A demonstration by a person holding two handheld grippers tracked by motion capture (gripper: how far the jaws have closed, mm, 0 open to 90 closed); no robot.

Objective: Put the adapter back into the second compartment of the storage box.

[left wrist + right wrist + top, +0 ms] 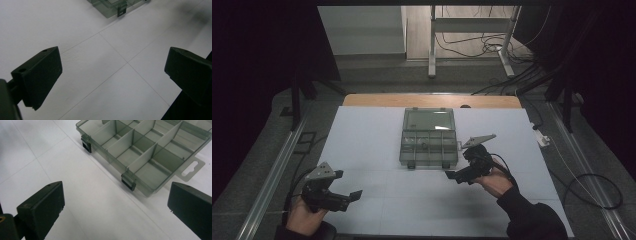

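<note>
A smoky clear organiser box (429, 146) lies in the middle of the white table top (362, 145), its lid (429, 120) folded back flat behind it. Dividers split the box (140, 152) into several compartments, which look empty in the right gripper view. Two black latches (129, 182) sit on its front wall. My right gripper (453, 175) is open just in front of the box's right front corner, with nothing between its jaws (115, 205). My left gripper (352, 198) is open near the front left of the table, over bare surface (112, 72). A corner of the box (112, 6) shows far ahead of it.
A hang tab (191, 168) sticks out from the box's right side. A wooden strip (432, 100) edges the back of the table. Metal rails (272, 175) run along both sides. Cables (592, 190) and desk legs (432, 45) lie beyond on the floor.
</note>
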